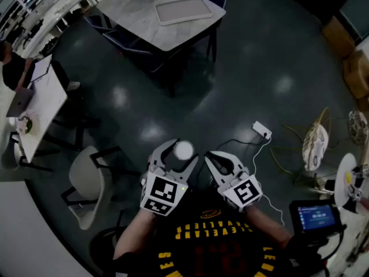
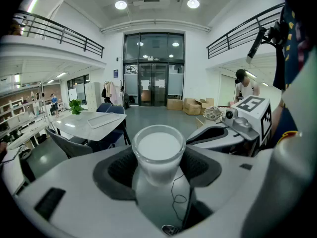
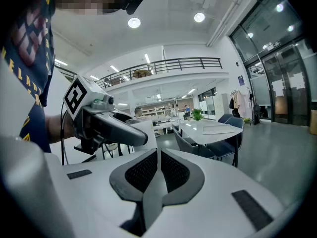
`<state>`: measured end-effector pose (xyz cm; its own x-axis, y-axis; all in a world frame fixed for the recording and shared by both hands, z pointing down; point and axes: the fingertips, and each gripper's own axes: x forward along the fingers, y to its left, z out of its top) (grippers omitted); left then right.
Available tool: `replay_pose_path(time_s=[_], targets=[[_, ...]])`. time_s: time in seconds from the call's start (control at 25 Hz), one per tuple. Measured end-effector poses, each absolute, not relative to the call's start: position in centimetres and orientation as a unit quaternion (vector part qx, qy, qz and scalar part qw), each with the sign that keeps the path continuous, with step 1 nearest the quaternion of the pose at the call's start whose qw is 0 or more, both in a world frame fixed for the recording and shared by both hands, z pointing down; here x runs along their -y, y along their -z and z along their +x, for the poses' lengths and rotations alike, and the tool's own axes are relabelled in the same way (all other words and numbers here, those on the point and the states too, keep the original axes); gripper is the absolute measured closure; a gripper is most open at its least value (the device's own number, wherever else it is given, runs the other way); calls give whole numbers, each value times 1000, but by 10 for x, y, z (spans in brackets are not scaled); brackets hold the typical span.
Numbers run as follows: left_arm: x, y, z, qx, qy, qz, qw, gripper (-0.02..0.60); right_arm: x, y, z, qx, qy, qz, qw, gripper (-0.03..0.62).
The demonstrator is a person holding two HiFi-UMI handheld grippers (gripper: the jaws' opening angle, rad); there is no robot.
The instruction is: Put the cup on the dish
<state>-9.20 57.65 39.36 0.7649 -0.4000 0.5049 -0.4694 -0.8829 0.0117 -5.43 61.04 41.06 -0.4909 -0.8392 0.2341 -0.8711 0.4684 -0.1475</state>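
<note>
A clear cup with a white inside (image 1: 183, 150) hangs above the dark floor, held between the pads of my left gripper (image 1: 176, 156). In the left gripper view the cup (image 2: 159, 152) stands upright, and the left gripper (image 2: 158, 170) is shut on its sides. My right gripper (image 1: 212, 158) sits just to the right of it, shut with nothing between its pads (image 3: 158, 155). The right gripper view shows the left gripper (image 3: 106, 125) and the cup's rim (image 3: 144, 127) close by. I see no round dish; a flat rectangular tray (image 1: 183, 9) lies on the marble table (image 1: 138, 17) far ahead.
Dark chairs (image 1: 112, 27) surround the marble table. A pale chair (image 1: 86, 186) stands near my left, beside a white desk (image 1: 43, 105) with a laptop. A power strip (image 1: 262, 130) and cables lie on the floor at the right. Cardboard boxes (image 2: 190, 105) stand by the glass doors.
</note>
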Motion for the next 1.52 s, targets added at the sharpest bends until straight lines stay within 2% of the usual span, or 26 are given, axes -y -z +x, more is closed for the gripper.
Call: replay_pose_path(time_s=[0.24,0.32,0.44,0.72,0.84,1.52], targets=[[-561,-381,-107,213,-258,941,55,316,-595,-400,-77,858,-114,497,65,558],[-555,-379,-114,202,-256,944,45,316,-589,-401,-95,862,-113,488,74,466],[-549,-376,-126,191,-255,947,37,316,-581,-400,-121,868,-107,478,84,410],[-541,-374,-160,180,-257,949,33,316,-564,-397,-161,871,-65,477,96,408],[-537,-375,-173,182,-253,949,39,316,-558,-399,-179,873,-61,473,102,375],[-521,-376,-198,202,-230,949,77,316,-524,-388,-220,884,-9,456,99,375]])
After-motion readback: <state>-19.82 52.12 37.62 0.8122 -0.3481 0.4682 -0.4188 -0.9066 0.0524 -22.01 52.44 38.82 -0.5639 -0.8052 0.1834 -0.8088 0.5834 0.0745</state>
